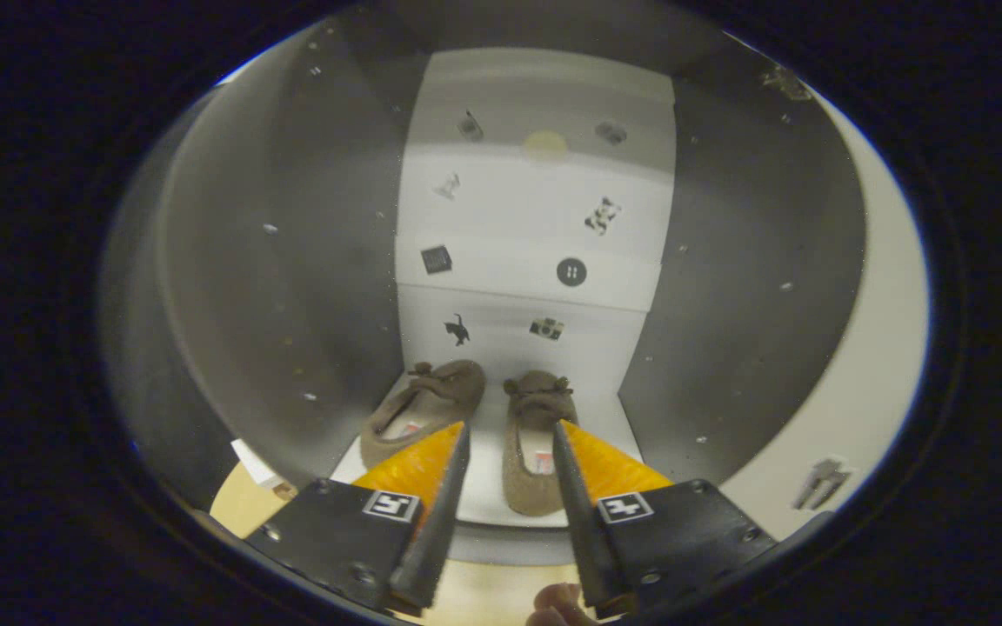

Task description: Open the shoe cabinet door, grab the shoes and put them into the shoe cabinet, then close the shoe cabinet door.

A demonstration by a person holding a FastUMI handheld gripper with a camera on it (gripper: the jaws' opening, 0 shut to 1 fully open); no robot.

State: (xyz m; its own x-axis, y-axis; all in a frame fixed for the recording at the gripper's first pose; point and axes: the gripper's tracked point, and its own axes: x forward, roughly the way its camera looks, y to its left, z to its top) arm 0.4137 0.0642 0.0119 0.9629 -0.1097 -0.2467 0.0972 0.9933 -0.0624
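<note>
Both slippers (pixel 475 417) are seen lying inside the open shoe cabinet (pixel 310 287) at centre frame. The gripper (pixel 510 443) is released, holding nothing. Door closure is judged outstanding.

Two brown slippers (pixel 501 426) sit in one shoe cabinet (pixel 292 287), at twelve o'clock from the gripper (pixel 510 443), whose two fingers stand apart, empty. Eight small stickers (pixel 571 272) dot the back wall.

Tongs (pixel 510 439): screwed black mounts, square coded markers.
</note>
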